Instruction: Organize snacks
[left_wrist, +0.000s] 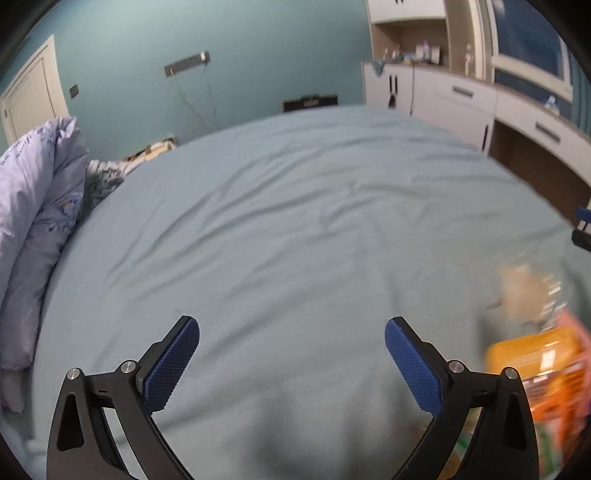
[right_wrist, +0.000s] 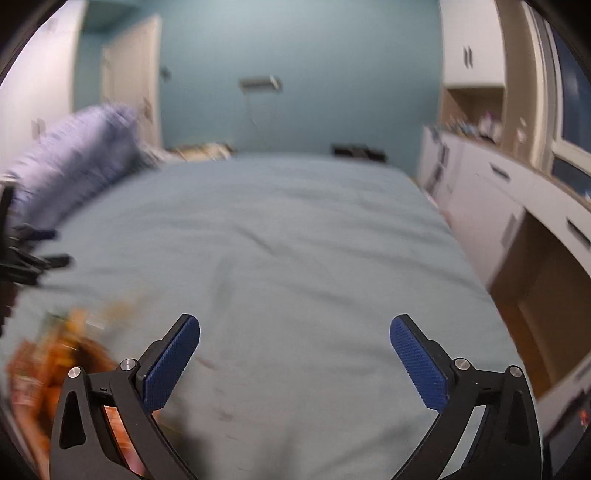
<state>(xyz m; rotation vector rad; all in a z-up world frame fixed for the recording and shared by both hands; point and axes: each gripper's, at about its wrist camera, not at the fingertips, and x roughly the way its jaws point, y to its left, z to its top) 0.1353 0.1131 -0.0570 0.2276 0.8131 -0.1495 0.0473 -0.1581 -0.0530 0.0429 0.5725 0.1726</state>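
Both tongs stand open over the bed (left_wrist: 295, 221), holding nothing.
The left gripper (left_wrist: 291, 328) and right gripper (right_wrist: 294, 326) are beside the blurred snack packets (left_wrist: 535, 354); these look light, soft and crinkly, so better grip a flat edge.

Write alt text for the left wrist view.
The open left gripper, black with blue textured pads, hovers over a wrinkled pale blue bedsheet. Blurred orange snack packets lie at right; a bunched lilac quilt at left.

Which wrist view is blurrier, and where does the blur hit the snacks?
Right wrist: smeared nearly throughout, snack packets at lower left just orange streaks; only the right hand-held gripper is sharp. Left wrist: bed sheet fairly crisp, but the snack packets at lower right are motion-blurred. Both show fisheye bending and dark corners.
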